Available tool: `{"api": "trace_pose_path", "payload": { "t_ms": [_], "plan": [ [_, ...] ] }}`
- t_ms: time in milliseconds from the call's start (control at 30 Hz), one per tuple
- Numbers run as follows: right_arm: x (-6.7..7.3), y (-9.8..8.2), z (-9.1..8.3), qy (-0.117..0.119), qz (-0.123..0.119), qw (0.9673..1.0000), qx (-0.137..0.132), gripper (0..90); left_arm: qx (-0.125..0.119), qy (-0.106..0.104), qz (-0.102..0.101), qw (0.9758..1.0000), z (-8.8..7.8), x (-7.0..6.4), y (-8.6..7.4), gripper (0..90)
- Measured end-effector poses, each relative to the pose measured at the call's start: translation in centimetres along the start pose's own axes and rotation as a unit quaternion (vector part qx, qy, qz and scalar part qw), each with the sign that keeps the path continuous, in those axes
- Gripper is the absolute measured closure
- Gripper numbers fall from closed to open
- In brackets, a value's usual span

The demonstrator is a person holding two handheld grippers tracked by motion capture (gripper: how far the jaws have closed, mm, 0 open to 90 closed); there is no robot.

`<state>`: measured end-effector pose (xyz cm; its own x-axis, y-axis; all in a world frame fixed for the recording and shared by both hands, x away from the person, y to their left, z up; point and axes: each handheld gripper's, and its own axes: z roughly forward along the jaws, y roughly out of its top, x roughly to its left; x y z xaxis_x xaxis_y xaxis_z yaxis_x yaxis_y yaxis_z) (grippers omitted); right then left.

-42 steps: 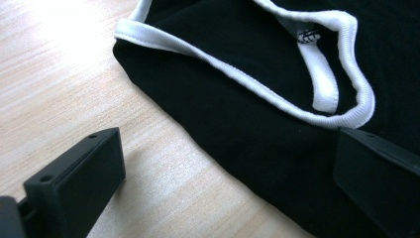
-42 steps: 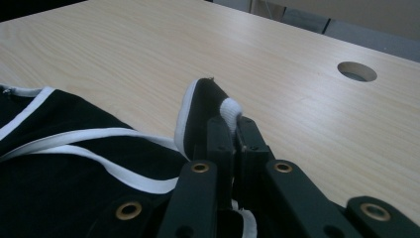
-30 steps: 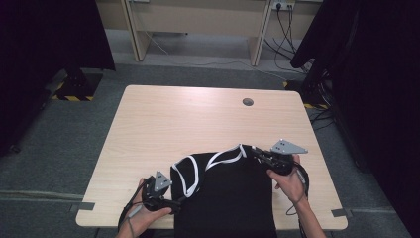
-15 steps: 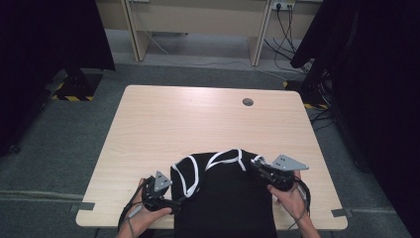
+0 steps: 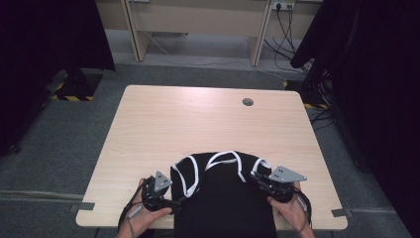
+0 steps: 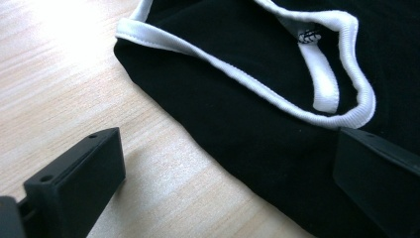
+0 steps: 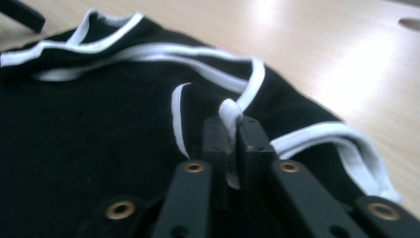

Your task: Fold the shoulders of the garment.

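Setting: grey floor and dark curtains around the pale wooden counter (image 5: pixel 208 124) I am working at; a cable hole (image 5: pixel 247 102) sits near its far edge.
Right fingers: on my right gripper (image 7: pixel 232 130) they are pressed together, pinching a fold of the white trim (image 7: pixel 231 110) of the garment. They have just been easing slightly apart, with the trim between them.
Left fingers: on my left gripper (image 6: pixel 223 163) they are spread wide; one stands over bare wood, the other over the black cloth, with the garment's edge running between them. I see nothing pinched.
Garment: a black top with white binding (image 5: pixel 223 193) lies at the near edge of the counter, between my two hands, its lower part hanging over the edge toward me.
Trim: white bands loop along the top's far side, from one gripper to the other.
Hands: my left hand (image 5: pixel 148 210) and right hand (image 5: pixel 289 208) come in from the bottom of the high view.
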<state>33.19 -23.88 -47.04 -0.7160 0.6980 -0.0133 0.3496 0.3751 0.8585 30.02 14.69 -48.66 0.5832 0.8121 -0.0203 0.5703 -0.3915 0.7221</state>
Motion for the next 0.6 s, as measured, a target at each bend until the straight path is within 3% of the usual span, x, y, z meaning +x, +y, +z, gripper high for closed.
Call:
{"api": "trace_pose_path", "payload": {
  "t_ms": [167, 433, 600],
  "plan": [
    [0.3, -0.3, -0.7, 0.009, -0.003, 0.9998, 0.020, 69.6, 0.000, 0.000, 0.000, 1.0000, 0.0, 0.0, 0.0, 0.0],
    [0.9, 0.5, -2.9, 0.001, -0.001, 1.0000, 0.003, 65.6, 0.000, 0.000, 0.000, 1.0000, 0.0, 0.0, 0.0, 0.0],
    [0.4, 1.2, -2.5, -0.011, 0.024, 0.9997, 0.003, 60.6, 0.000, 0.001, 0.000, 1.0000, 0.0, 0.0, 0.0, 0.0]
  ]
}}
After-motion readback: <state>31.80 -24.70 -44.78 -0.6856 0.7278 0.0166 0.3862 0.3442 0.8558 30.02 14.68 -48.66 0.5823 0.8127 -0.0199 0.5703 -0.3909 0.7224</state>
